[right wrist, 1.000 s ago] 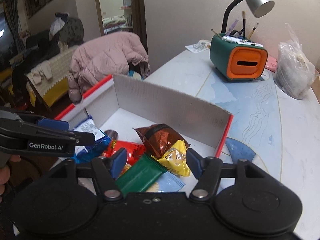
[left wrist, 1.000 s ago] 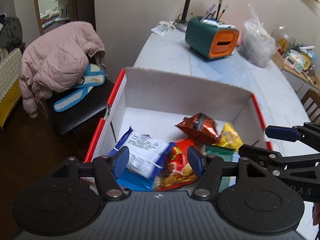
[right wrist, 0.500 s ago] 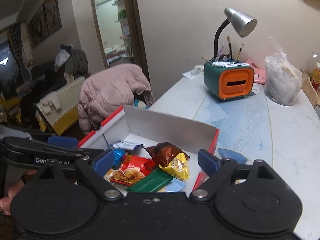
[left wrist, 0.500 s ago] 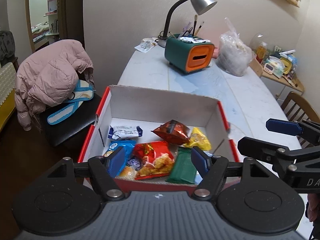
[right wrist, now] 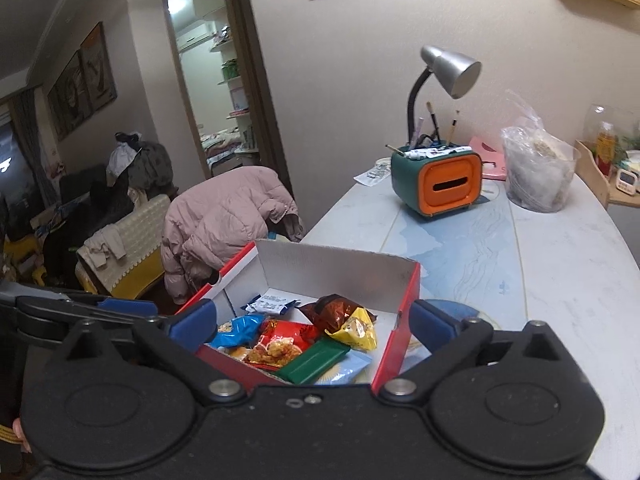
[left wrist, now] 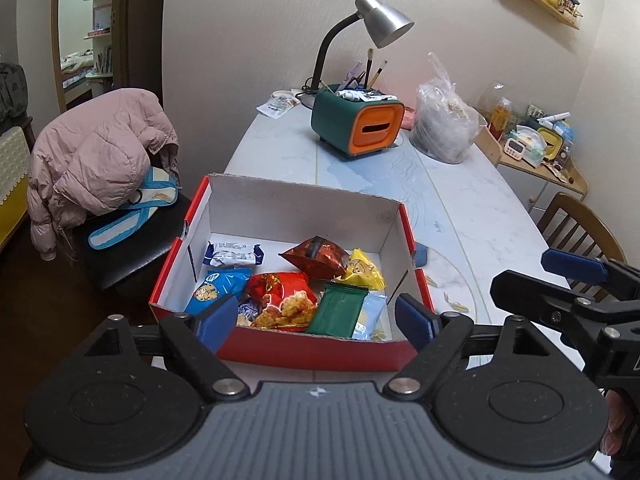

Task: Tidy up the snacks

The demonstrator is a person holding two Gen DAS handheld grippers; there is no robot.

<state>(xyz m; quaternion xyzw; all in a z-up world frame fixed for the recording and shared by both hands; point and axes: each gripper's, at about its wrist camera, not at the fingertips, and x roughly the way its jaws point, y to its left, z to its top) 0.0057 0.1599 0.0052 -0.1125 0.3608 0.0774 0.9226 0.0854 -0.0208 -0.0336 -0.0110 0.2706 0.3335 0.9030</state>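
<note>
Step in hand: both grippers hung above the near edge of the red cardboard box (left wrist: 288, 346), empty; judging by the full box, the snacks looked gathered and the sorting near its end.
Left gripper (left wrist: 316, 318): fingers wide apart after just spreading, nothing between them.
Right gripper (right wrist: 312, 320): fingers at their widest, also just opened, holding nothing.
Box contents: white-and-blue packet (left wrist: 234, 255) at the back left; blue packet (left wrist: 218, 285) in front of it; red snack bag (left wrist: 282, 294) in the middle; brown foil bag (left wrist: 316, 258) behind it, touching the yellow packet (left wrist: 362, 270); green packet (left wrist: 340, 308) lying over a light-blue packet (left wrist: 370, 316) at the front right.
Box position: on the tabletop (left wrist: 472, 216) at its near left corner, beside the chair with the pink jacket (left wrist: 100, 160).
Next move: probably a check for stray snacks; none was visible on the tabletop near the box.
Other container: green-and-orange desk organiser (left wrist: 356, 124) far back, holding brushes and pens.
</note>
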